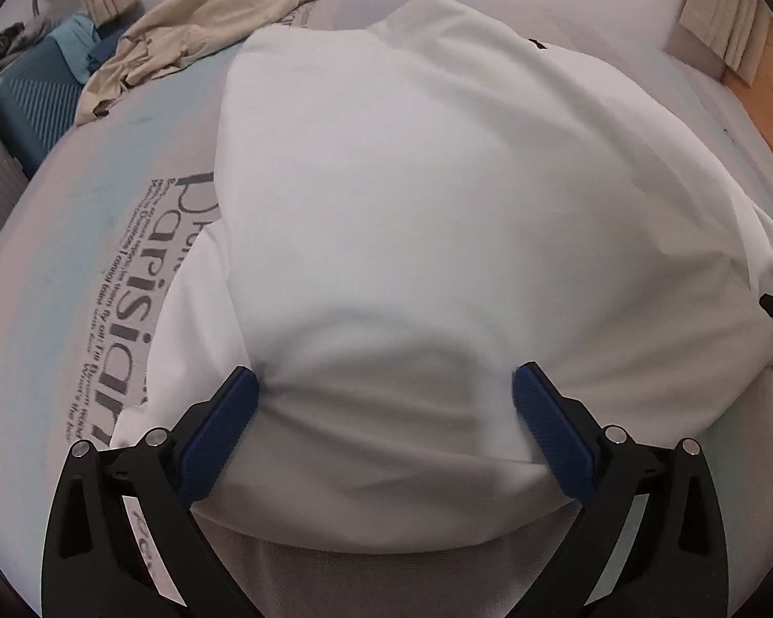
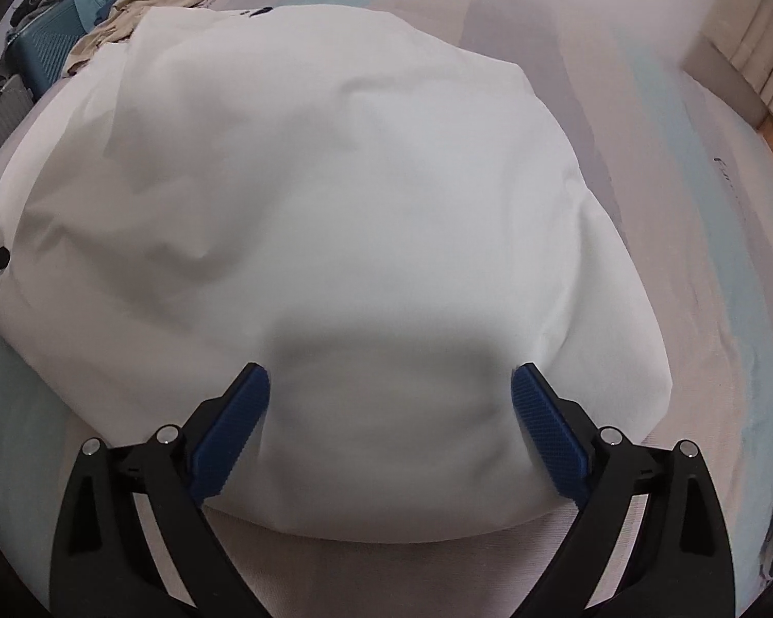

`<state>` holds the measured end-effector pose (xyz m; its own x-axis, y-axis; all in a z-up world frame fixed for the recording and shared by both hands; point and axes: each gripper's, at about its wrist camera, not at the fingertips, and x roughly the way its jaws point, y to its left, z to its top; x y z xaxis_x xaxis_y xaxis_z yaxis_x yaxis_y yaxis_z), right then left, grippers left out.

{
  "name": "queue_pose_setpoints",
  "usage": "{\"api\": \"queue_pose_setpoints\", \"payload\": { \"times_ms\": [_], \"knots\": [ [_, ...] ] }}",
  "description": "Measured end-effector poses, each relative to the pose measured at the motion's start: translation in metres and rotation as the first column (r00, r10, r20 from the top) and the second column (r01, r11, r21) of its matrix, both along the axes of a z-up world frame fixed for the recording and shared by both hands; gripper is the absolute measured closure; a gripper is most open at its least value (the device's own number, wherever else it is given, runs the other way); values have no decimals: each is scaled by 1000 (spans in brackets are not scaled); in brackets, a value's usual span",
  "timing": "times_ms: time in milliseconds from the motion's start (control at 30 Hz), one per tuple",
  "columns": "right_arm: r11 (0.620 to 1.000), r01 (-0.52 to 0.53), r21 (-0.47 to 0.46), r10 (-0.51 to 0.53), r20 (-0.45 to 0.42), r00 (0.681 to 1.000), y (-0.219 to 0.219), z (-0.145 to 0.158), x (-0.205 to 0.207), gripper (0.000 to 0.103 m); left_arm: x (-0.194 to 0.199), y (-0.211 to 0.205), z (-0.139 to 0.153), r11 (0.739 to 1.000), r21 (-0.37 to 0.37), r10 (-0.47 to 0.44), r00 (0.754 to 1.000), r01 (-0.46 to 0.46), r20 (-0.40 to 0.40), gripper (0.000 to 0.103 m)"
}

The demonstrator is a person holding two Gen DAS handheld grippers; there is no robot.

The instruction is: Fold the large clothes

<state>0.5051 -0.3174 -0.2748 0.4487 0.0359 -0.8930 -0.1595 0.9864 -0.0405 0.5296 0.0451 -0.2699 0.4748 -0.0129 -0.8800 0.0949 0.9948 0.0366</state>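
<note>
Over the bed [image 1: 51, 257], left gripper [image 1: 386, 396] and right gripper [image 2: 389, 391] stand spread, straddling the white garment's [image 1: 412, 180] six-o'clock hem; garment runs toward twelve.

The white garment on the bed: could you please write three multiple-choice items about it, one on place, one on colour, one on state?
1. Where does the beige garment lie relative to the white garment?
A. beyond it, far left
B. under it
C. between the fingers

2. What colour are the left gripper finger pads?
A. red
B. blue
C. green

3. How is the right gripper?
A. shut on cloth
B. open, fingers wide apart
C. out of view

A: it lies at the bed's far left. B: the ribbed pads are blue. B: white cloth fills the wide gap.
</note>
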Motion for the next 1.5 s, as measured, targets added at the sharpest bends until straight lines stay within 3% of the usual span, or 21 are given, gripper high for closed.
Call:
{"api": "queue_pose_setpoints", "payload": {
  "times_ms": [267,333,467,633,833,933,1233,1500],
  "knots": [
    [999,19,27,-18,-34,999,-3,-9,6,10,11,1,-9,1000,3,17,999,-17,-32,5],
    [1000,21,20,-20,-38,999,-4,-9,8,10,14,-2,-1,999,27,28,998,-27,-53,5],
    [995,96,41,-95,-27,995,-11,10,1,10,10,-7,28,999,0,42,998,-42,-36,7],
    [973,214,87,-215,3,977,-30,22,-24,9,2,-55,55,998,-26,-54,999,54,7,6],
    [924,357,139,-353,-55,934,-54,6,-51,9,11,-123,43,987,-55,-150,989,150,5,6],
    [897,407,173,-397,-89,913,-65,-7,-60,9,18,-138,26,987,-67,-145,989,144,-13,6],
    [860,443,252,-425,-124,897,-75,-26,-51,9,22,-146,0,990,-59,-134,989,131,-61,5],
    [748,499,437,-473,-178,863,-95,-30,-40,6,23,-151,-5,990,-58,-134,989,130,-68,5]
  ]
}}
